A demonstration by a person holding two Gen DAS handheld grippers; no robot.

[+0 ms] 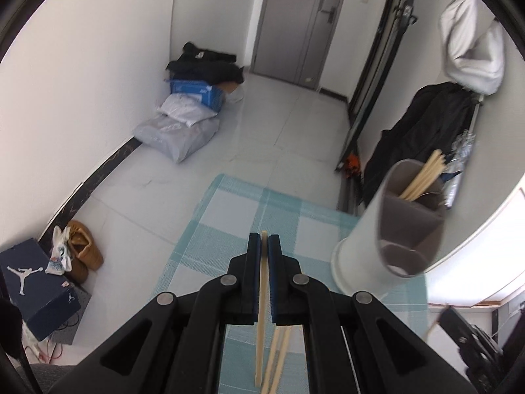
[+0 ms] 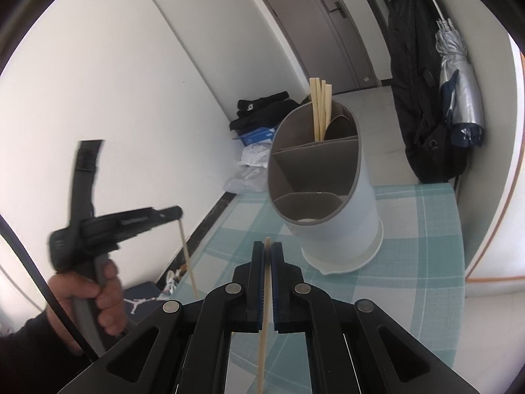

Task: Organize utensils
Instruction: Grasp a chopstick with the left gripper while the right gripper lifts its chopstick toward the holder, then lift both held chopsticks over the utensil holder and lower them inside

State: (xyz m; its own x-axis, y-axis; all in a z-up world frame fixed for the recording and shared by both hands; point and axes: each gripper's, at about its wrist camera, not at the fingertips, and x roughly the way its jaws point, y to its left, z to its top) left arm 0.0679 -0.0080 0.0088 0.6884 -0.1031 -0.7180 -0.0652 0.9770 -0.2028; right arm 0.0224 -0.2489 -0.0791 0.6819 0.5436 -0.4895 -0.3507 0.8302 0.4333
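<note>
Gripping pale wooden chopstick (image 1: 262, 312), left tongs (image 1: 264, 239) clenched on it above checked teal worktop (image 1: 229, 203); right tongs (image 2: 268, 249) likewise clamp second chopstick (image 2: 266, 295). White holder (image 2: 338, 203) with grey dividers stands on worktop, more chopsticks (image 2: 320, 108) upright in far compartment. Right view alone shows hand (image 2: 88, 298) carrying left tongs; left view alone shows loose chopsticks (image 1: 279, 354) lying below

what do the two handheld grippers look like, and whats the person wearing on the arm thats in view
Both the left gripper and right gripper are matte black plastic with silver round rivets and blue pads inside the fingers. The left has a grey handle and a black cable. The left hand shows a dark sleeve.
</note>
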